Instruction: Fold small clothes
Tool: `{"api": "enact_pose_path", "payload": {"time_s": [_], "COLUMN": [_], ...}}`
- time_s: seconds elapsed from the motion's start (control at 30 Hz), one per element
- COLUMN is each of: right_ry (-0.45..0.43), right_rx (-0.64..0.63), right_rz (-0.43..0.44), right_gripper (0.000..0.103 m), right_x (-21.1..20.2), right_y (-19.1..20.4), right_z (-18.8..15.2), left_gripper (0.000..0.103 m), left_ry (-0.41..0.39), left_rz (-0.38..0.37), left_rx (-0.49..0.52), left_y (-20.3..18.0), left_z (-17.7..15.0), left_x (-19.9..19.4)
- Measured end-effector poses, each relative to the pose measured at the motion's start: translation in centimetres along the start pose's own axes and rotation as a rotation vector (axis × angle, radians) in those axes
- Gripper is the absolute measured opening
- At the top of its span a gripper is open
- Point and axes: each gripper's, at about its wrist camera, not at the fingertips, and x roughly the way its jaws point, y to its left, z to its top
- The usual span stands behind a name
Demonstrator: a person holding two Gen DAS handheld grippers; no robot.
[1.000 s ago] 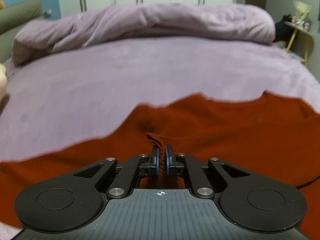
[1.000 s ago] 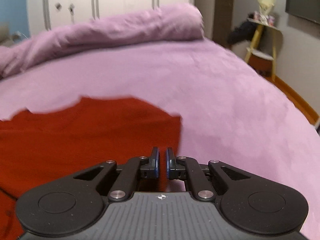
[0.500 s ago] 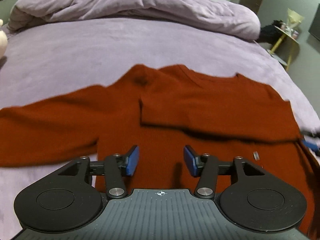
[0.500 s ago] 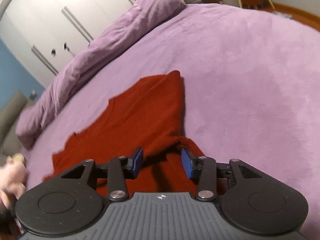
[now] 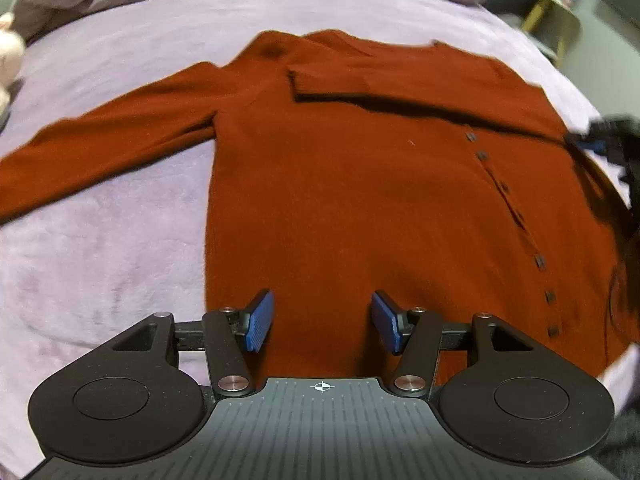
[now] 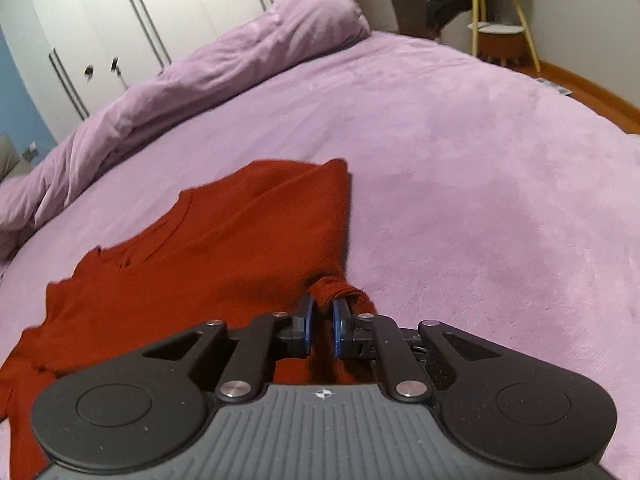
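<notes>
A rust-red knit cardigan (image 5: 360, 184) lies flat on the purple bed, with a row of dark buttons (image 5: 540, 262) down its right side. Its right sleeve (image 5: 400, 84) is folded across the chest; its left sleeve (image 5: 100, 148) stretches out to the left. My left gripper (image 5: 322, 322) is open and empty above the cardigan's lower body. My right gripper (image 6: 322, 326) is shut on a bunch of the cardigan's right edge (image 6: 336, 284); it also shows at the right edge of the left wrist view (image 5: 600, 144).
The purple bedspread (image 6: 480, 184) spreads wide to the right. A rolled purple duvet (image 6: 224, 64) lies along the far side. White wardrobes (image 6: 120, 12) stand behind, a yellow-legged side table (image 6: 500, 20) at the far right. A pale soft toy (image 5: 8, 60) sits at the left.
Both grippers let go of the folded sleeve and opened. The left one pulled back above the cardigan's body and stays open. The right one moved to the right edge and closed on it.
</notes>
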Motion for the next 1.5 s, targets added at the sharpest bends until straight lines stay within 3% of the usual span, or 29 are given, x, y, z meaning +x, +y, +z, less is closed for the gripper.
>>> {"api": "enact_pose_path", "payload": {"time_s": [0.1,0.2,0.4,0.5,0.57,0.63,0.67,0.83,0.93,1.03,1.13,1.27,1.37,1.43,1.5], "right_ry": [0.004,-0.048,-0.069,-0.085,-0.093,-0.057,-0.038,-0.124,-0.124,-0.108,-0.114,-0.111,-0.102,-0.076,-0.066], "right_rx": [-0.004,-0.034,-0.182,-0.323,-0.385,-0.41,-0.42,-0.525,-0.477,-0.484,-0.426,-0.445,-0.485,-0.461,-0.4], "right_rz": [-0.011,-0.019,0.028,-0.001,-0.048,-0.09,-0.123,-0.263,-0.249,-0.253,-0.114,-0.102,-0.132,-0.144,-0.097], "right_gripper": [0.017,0.017,0.017,0.017,0.017,0.016,0.01,0.009,0.009,0.01,0.01,0.009,0.009,0.011,0.019], "right_x": [-1.5,-3.3,-1.3,1.3,3.0,5.0,5.9,7.1,7.3,6.5,4.2,3.9,3.9,3.4,1.8], "right_y": [0.1,1.0,5.9,8.7,9.5,9.3,8.9,6.4,5.1,6.1,6.6,6.4,7.1,7.8,7.8], "right_z": [0.4,0.5,0.7,0.6,0.7,1.0,0.9,0.6,1.3,1.3,0.4,-2.2,-2.2,-1.5,-1.7], "left_gripper": [0.06,0.065,0.067,0.067,0.065,0.064,0.066,0.07,0.072,0.072,0.075,0.079,0.08,0.08,0.081], "left_ry": [-0.059,-0.139,-0.244,-0.251,-0.208,-0.161,-0.162,-0.185,-0.189,-0.182,-0.197,-0.205,-0.174,-0.172,-0.201], "left_rz": [0.007,-0.078,-0.097,-0.074,-0.038,-0.003,0.01,0.047,0.058,0.054,0.037,0.02,0.003,-0.031,-0.062], "left_rx": [0.01,-0.047,-0.106,-0.128,-0.134,-0.108,-0.084,-0.022,-0.016,-0.053,-0.079,-0.056,-0.128,-0.235,-0.348], "left_y": [-0.2,-0.4,-3.0,-4.1,-4.2,-3.8,-3.8,-4.4,-4.5,-4.5,-4.3,-3.8,-2.4,-0.2,3.1], "left_z": [1.2,4.3,11.9,14.6,15.6,15.6,15.5,15.4,15.5,15.2,14.4,13.5,13.4,12.6,10.8], "left_x": [-1.3,-1.1,4.0,7.2,9.8,11.8,12.5,13.4,13.6,12.5,11.6,11.4,10.7,9.7,8.0]}}
